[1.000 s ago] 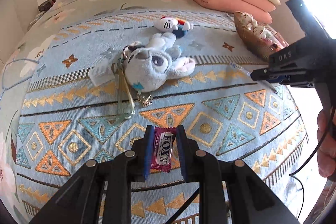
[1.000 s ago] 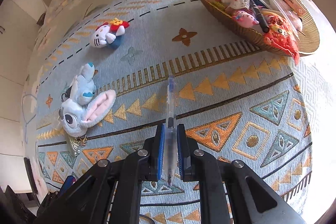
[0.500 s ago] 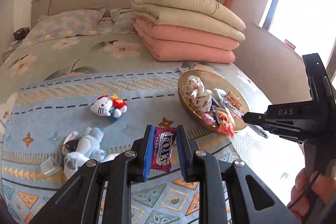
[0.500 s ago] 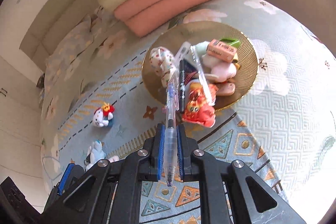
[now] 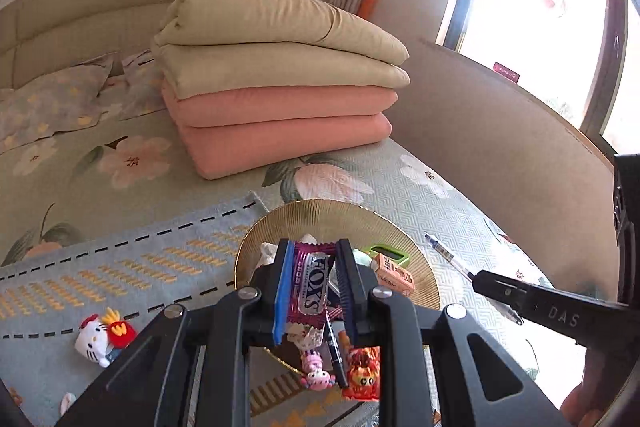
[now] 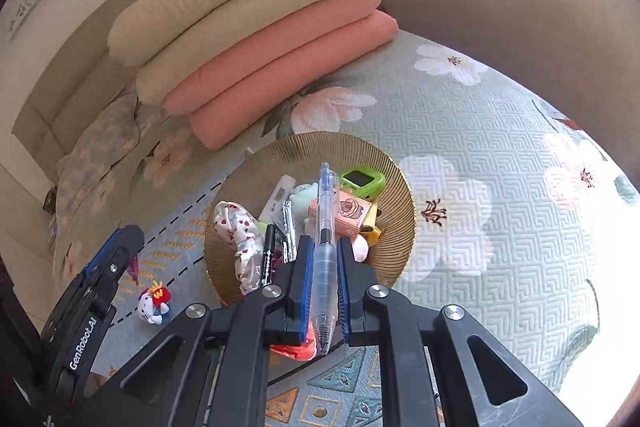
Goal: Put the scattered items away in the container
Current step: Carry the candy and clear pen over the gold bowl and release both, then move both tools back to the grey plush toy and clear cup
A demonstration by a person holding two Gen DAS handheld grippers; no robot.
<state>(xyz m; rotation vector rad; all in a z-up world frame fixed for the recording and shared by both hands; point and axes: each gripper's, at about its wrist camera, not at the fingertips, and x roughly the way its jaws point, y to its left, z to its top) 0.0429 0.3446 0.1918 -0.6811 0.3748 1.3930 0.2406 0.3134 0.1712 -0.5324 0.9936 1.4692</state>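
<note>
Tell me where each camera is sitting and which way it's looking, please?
Left wrist: sits on the left gripper, whose jaws grip the candy; looks down over the gold bowl toward the folded quilts; a hand shows at the lower right.
Right wrist: sits on the right gripper, whose jaws grip the pen; looks down into the bowl.
Both show the bowl, the quilts, the kitty plush and the other gripper.

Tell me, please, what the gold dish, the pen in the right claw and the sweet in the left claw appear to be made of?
Gold dish: probably metal or gilded plastic, ribbed with a dull shine; which one is unclear. Pen: clear plastic barrel showing its refill, with a frosted, likely rubbery grip. Sweet: glossy magenta and silver foil-like wrapper with crimped ends.
</note>
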